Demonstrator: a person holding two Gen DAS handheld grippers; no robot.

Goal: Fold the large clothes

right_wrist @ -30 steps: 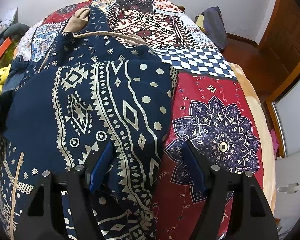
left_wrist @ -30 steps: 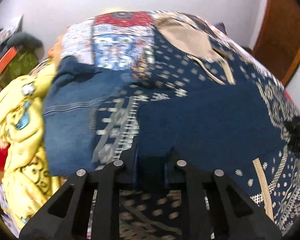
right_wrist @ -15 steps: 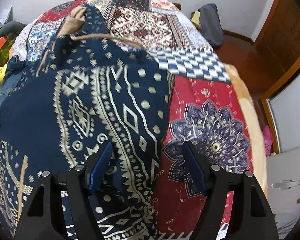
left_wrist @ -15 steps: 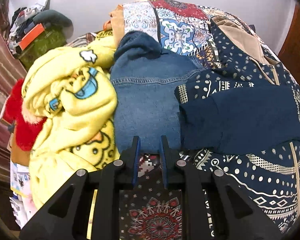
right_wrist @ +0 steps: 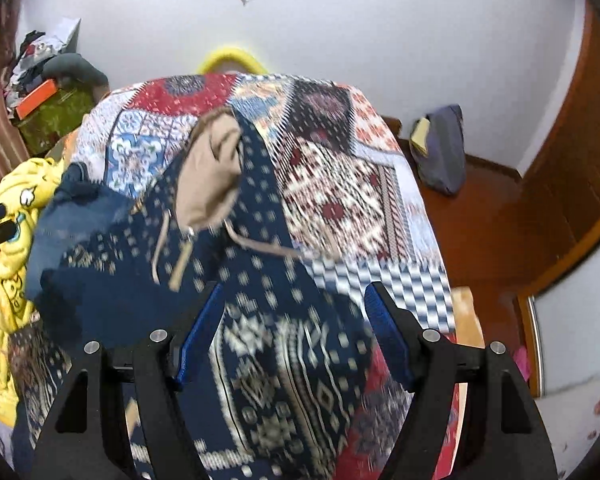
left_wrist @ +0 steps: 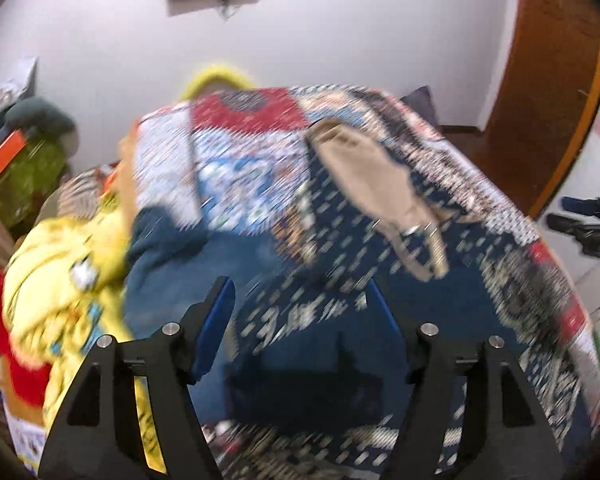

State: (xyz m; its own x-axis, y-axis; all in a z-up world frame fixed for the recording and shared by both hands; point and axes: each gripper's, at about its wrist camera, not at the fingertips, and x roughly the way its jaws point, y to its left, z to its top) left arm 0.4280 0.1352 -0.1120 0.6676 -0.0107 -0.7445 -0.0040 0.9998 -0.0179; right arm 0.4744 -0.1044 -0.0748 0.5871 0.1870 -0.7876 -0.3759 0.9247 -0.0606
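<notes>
the left gripper [left_wrist: 300,312] has just been opening — its blue pads stand apart with nothing pinched, above the navy patterned hoodie [right_wrist: 268,320]. the right gripper [right_wrist: 294,332] is spread wide too, empty, over the same garment. the hoodie lies on the patchwork bedspread [right_wrist: 340,184] ahead of both — its tan hood lining [right_wrist: 212,176] farther off.

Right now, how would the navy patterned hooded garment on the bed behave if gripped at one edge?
The navy patterned hooded garment looks floppy: it drapes flat over the patchwork bedspread, so it should sag. Its tan drawstrings lie loose and would probably dangle. Likely fairly heavy, given how much of the bed it covers.
</notes>
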